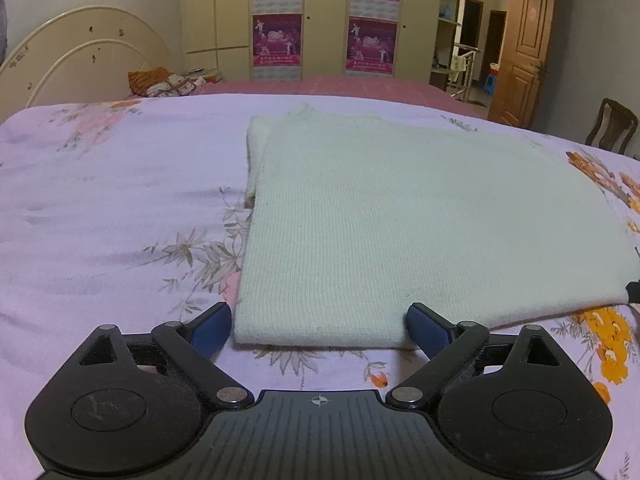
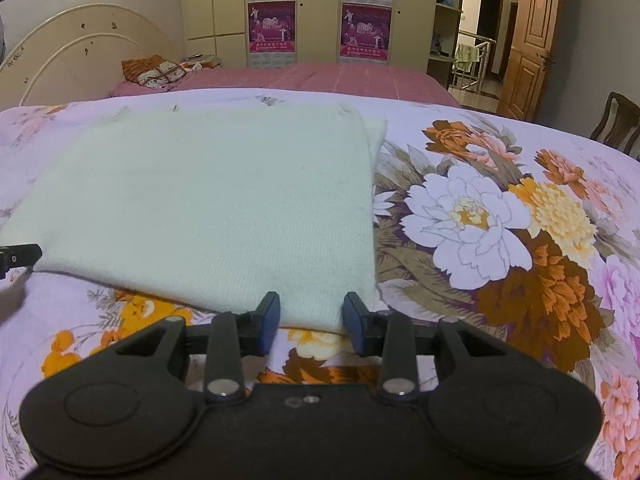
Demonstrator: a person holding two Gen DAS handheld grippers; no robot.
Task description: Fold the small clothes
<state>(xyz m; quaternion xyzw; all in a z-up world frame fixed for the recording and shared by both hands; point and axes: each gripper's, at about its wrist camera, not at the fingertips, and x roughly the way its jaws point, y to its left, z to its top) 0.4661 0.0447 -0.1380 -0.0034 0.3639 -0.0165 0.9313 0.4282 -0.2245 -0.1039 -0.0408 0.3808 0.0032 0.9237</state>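
One pale knit garment [image 1: 400,216], folded flat on the floral bed sheet [image 1: 100,200].
We see both tongs released: left tongs [image 1: 319,326] straddling its near-left corner, right tongs [image 2: 311,320] at its near-right edge.

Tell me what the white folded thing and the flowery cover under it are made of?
The white garment looks like soft knitted fabric, maybe wool or cotton: fine ribbed rows show, matte surface. The floral bedsheet looks like thin, smooth woven cloth, probably cotton or polyester: printed flowers, shallow wrinkles.
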